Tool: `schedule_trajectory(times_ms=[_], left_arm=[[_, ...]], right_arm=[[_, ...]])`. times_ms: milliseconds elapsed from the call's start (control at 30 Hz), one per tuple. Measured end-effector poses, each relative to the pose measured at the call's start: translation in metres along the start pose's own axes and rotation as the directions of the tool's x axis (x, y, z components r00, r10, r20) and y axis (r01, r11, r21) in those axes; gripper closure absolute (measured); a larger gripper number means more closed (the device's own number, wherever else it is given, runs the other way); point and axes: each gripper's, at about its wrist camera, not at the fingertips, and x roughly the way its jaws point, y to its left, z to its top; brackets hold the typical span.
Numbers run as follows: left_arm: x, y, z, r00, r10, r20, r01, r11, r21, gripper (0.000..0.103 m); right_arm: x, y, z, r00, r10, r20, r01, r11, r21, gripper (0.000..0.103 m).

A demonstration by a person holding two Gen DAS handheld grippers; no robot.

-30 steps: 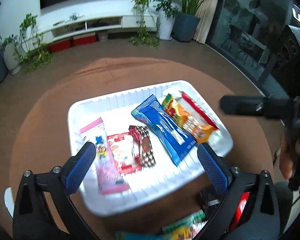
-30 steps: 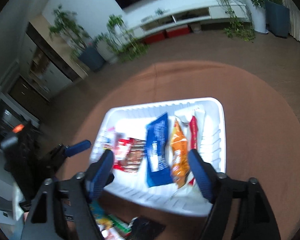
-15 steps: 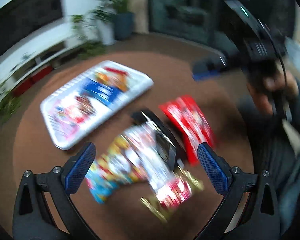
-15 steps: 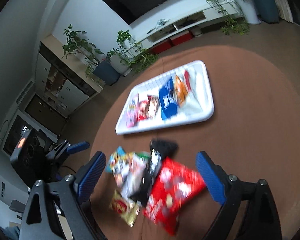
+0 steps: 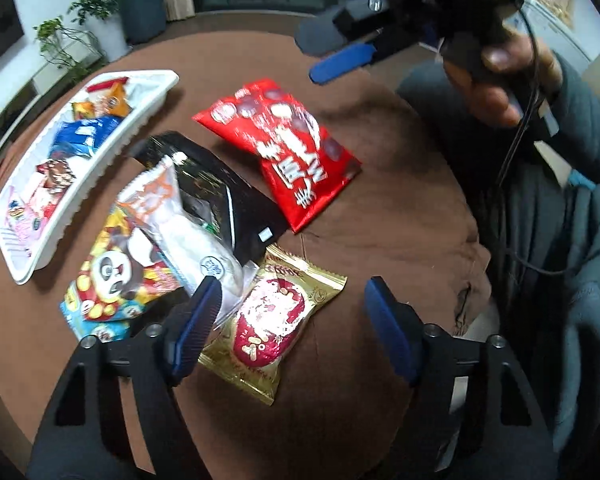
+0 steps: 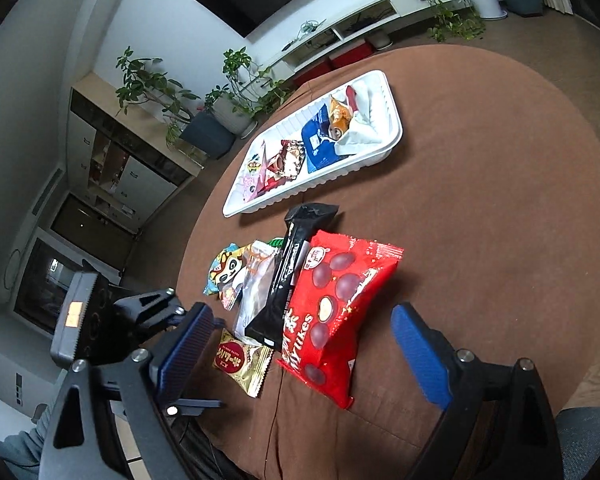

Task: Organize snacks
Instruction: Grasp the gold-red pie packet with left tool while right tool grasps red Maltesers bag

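A white tray holding several snack packs lies at the far side of the round brown table; it also shows in the right wrist view. Loose packs lie in a heap nearer me: a red bag, a black pack, a white pack, a panda pack and a gold pack. My left gripper is open and empty above the gold pack. My right gripper is open and empty above the red bag.
The table is covered in brown cloth. The person's lap and sleeve are at the near right edge. Potted plants and a low white TV unit stand beyond the table.
Both grippers have pulled back from above the tray toward me and now hover over the heap of loose packs. Both stay open.
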Motion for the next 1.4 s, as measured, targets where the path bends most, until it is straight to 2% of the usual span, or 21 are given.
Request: schedule_trajectory(times_ms=[100,167,267,433,700,867,1100,1267,1333,1400], left_arm=[[0.016,-0.001,0.003,0.999,-0.002,-0.05,0.003,1.0,0.02,0.041],[0.02,-0.004,0.001,0.998,0.001,-0.067,0.001,1.0,0.023,0.052],[0.022,-0.009,-0.004,0.996,-0.008,-0.09,0.01,1.0,0.021,0.059],[0.023,-0.01,-0.012,0.994,0.003,-0.109,-0.008,0.999,-0.047,0.06],[0.022,-0.004,-0.013,0.996,0.026,-0.084,-0.041,0.983,-0.181,0.06],[0.018,-0.002,-0.017,0.996,0.055,-0.075,-0.07,0.972,-0.225,0.073],[0.01,-0.004,-0.027,0.997,0.054,-0.054,-0.068,0.949,-0.307,0.074],[-0.002,-0.004,-0.037,0.999,0.049,0.005,-0.043,0.919,-0.392,0.074],[-0.008,-0.002,-0.042,0.998,0.055,0.034,-0.034,0.898,-0.44,0.074],[-0.013,0.0,-0.048,0.997,0.06,0.056,-0.026,0.881,-0.473,0.074]], right_arm=[[0.001,-0.002,-0.003,1.0,-0.005,-0.004,0.005,1.0,0.001,0.01],[0.0,-0.002,-0.005,1.0,-0.008,-0.009,0.008,1.0,-0.003,0.011],[0.002,-0.001,-0.006,1.0,-0.014,-0.011,0.014,1.0,-0.011,0.011],[0.006,0.003,-0.009,0.999,-0.027,-0.025,0.026,0.999,-0.026,0.011],[0.014,0.013,-0.014,0.996,-0.072,-0.045,0.069,0.995,-0.069,0.012],[0.016,0.015,-0.017,0.995,-0.089,-0.049,0.085,0.994,-0.063,0.012],[0.021,0.016,-0.02,0.991,-0.123,-0.059,0.12,0.992,-0.05,0.018],[0.028,0.015,-0.02,0.985,-0.157,-0.068,0.155,0.987,-0.033,0.027],[0.031,0.014,-0.019,0.983,-0.17,-0.07,0.169,0.985,-0.028,0.032],[0.035,0.013,-0.018,0.98,-0.185,-0.075,0.184,0.983,-0.021,0.033]])
